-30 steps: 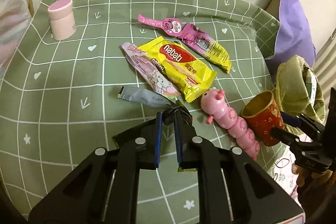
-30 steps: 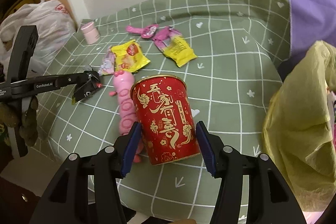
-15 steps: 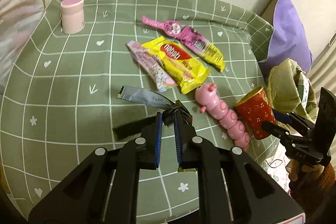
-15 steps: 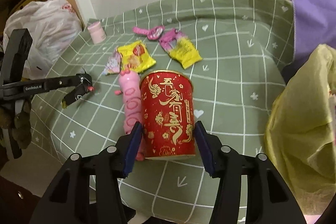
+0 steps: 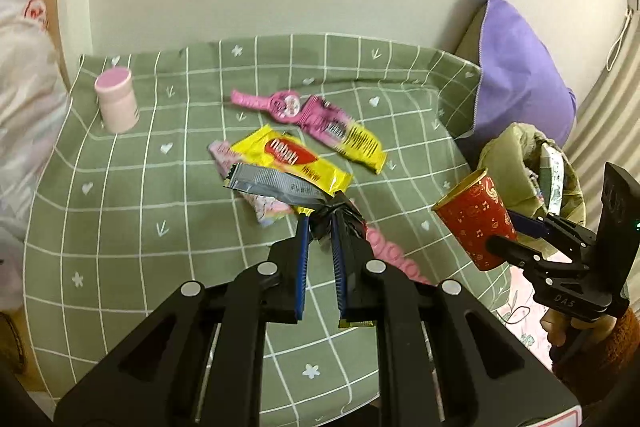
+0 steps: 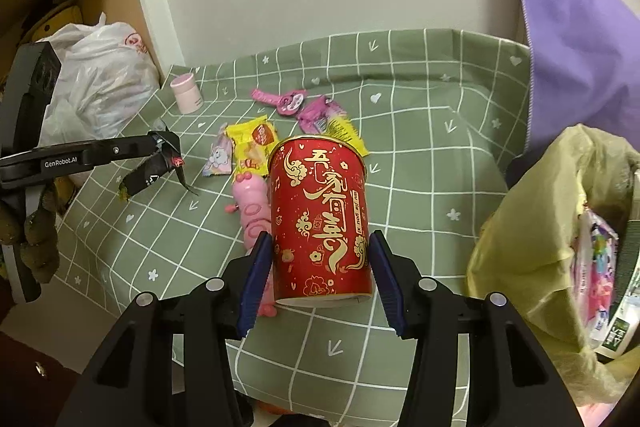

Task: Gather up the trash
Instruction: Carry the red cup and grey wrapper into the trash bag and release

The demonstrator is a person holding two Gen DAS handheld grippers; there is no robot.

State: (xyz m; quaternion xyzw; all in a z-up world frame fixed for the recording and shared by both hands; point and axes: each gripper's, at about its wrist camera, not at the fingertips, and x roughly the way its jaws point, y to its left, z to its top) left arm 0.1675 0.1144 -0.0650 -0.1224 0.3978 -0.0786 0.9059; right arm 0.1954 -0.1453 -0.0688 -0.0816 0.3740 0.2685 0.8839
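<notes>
Two pickups in hand: left gripper [image 5: 319, 229] pinches the crumpled silver foil wrapper [image 5: 276, 184]; right gripper [image 6: 320, 259] clamps the red gold-printed paper cup [image 6: 320, 223]. Next: carry both to the yellow-green plastic trash bag [image 6: 532, 223].

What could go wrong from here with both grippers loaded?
1. The left gripper pinches only one crumpled end of the grey wrapper; the dangling rest could slip free.
2. The right gripper holds the red cup low by its base, so it might tip before reaching the yellow-green trash bag.
</notes>
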